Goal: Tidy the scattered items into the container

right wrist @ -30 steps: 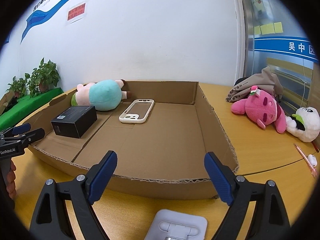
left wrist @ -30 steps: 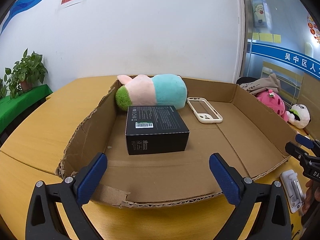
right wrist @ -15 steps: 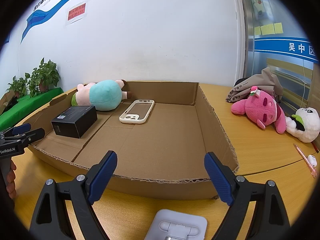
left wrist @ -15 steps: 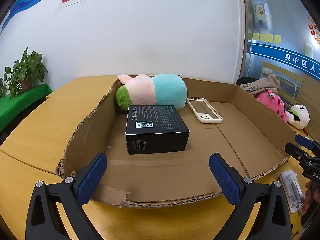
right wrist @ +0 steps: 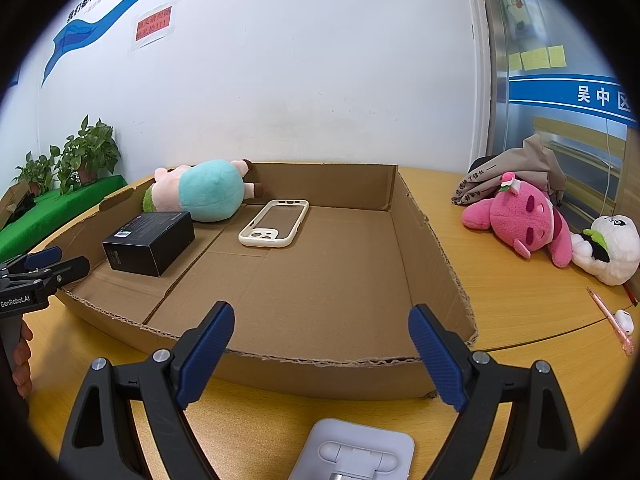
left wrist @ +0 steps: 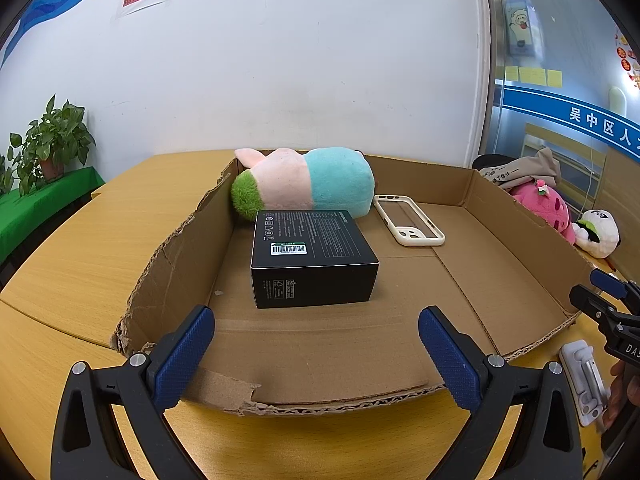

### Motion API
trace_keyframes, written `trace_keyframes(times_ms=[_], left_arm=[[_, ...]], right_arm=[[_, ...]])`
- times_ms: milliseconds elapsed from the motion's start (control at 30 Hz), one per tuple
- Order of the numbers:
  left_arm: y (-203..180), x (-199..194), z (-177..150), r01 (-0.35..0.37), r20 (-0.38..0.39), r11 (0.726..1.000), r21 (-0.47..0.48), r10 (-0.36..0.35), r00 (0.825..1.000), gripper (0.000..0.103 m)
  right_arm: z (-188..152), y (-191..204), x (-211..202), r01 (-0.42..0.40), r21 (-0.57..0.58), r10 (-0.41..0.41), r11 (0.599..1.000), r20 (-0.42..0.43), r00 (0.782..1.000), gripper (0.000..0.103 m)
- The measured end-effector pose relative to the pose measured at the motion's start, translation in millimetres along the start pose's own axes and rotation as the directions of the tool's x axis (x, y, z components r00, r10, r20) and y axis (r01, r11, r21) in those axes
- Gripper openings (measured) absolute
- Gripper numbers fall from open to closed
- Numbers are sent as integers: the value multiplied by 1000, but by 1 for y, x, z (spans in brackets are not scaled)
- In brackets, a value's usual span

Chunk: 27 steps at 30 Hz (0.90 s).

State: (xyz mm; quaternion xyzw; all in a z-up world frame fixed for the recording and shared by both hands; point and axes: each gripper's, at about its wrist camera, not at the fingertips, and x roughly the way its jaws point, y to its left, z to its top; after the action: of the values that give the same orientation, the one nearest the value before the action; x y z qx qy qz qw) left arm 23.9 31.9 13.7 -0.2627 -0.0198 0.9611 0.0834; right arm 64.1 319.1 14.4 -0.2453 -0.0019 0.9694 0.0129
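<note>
Cardboard box (left wrist: 516,216) holds black box (left wrist: 312,256), plush (left wrist: 304,184), phone case (left wrist: 408,224); both grippers' fingers (left wrist: 184,356) spread, empty.

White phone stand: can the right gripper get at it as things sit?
Probably yes. The white phone stand lies on bare table just below the right gripper, outside the cardboard box; jaws open, nothing between.

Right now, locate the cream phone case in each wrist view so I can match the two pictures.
Left wrist view: the cream phone case lies flat on the cardboard box floor, right of centre, beside the plush pig.
Right wrist view: the case lies left of centre, at the far end of the box floor.
Shared landmark: the black box, also seen at.
</note>
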Motion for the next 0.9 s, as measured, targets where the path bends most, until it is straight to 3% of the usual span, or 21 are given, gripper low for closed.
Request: trace_keyframes(times_ms=[900], left_arm=[[-1,0,0,-5,2,1000,3,5,1000,103]], right_arm=[[0,0,0,1,-2,-1,1000,2,1000,89]])
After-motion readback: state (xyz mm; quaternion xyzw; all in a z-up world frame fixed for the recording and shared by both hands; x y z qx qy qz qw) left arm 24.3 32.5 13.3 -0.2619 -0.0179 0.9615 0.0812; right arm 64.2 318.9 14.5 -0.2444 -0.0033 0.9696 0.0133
